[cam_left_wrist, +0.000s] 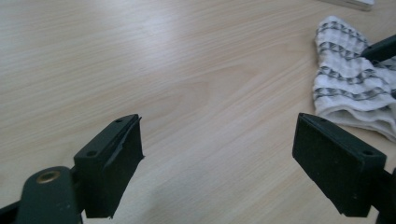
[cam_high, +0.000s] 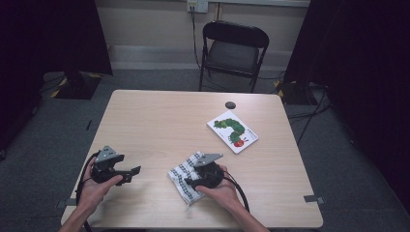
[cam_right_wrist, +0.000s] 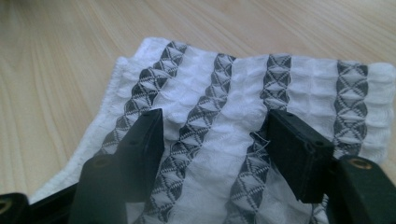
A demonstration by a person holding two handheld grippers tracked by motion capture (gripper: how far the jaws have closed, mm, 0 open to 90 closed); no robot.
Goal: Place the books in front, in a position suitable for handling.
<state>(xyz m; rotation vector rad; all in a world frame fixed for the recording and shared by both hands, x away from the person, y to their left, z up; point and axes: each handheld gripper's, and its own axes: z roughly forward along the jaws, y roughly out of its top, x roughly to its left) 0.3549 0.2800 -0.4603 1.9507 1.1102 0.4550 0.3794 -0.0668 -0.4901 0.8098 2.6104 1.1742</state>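
Your right gripper [cam_right_wrist: 212, 154] sits jaws apart over the folded white cloth with grey triangle stripes [cam_right_wrist: 243, 93] at the table's near edge; no pinch yet. Next: lower, close. Left gripper [cam_left_wrist: 217, 163] idles open.

I see the folded white cloth [cam_high: 183, 180] with dark grey patterned stripes lying flat on the table's near part, slightly wrinkled.

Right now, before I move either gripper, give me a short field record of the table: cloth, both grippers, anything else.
cloth: white folded cloth with grey patterned stripes, flat on light wooden table, near front edge
right gripper: on the cloth, jaws apart, fabric between them, not pinched
left gripper: open, over bare wood, left of the cloth
other: caterpillar picture book, far right
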